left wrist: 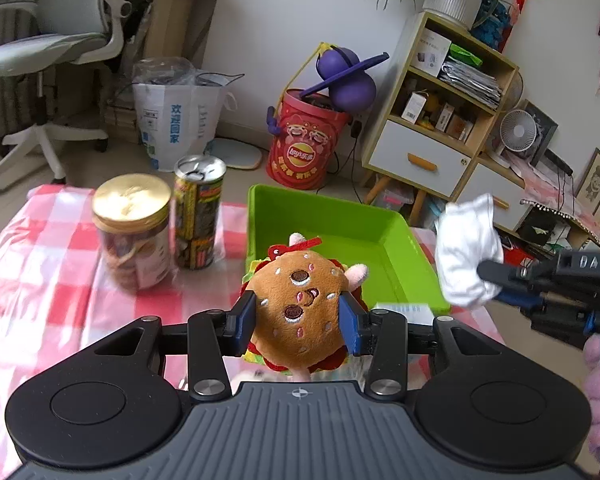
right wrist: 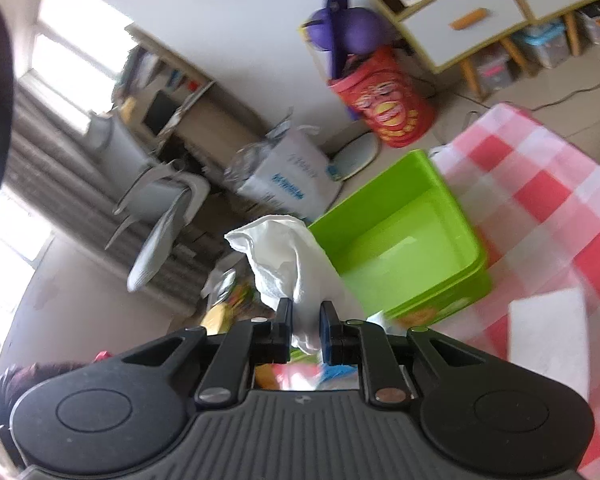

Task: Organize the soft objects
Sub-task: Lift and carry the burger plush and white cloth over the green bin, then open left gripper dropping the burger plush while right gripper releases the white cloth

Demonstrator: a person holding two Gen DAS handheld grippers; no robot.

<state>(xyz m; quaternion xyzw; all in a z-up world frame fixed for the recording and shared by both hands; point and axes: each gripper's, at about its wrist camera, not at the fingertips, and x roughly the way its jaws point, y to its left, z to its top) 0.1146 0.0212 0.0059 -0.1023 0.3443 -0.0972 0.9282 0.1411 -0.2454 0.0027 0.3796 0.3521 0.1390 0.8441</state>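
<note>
On the checked tablecloth, far left, a gold-lidded jar and a drink can stand side by side, hard things that look no part of this job. Next, the left gripper is clamped on a burger plush, pads pressing its flanks, held just at the near wall of the green bin, which lies straight ahead and slightly right. Rightmost, the right gripper pinches a white cloth (bunched, hanging loosely upward), held up near the bin's right side; the bin appears empty. The left load seems nearer the opening. The right wrist view is blurred, and whatever lies beneath both grippers is hidden.
</note>
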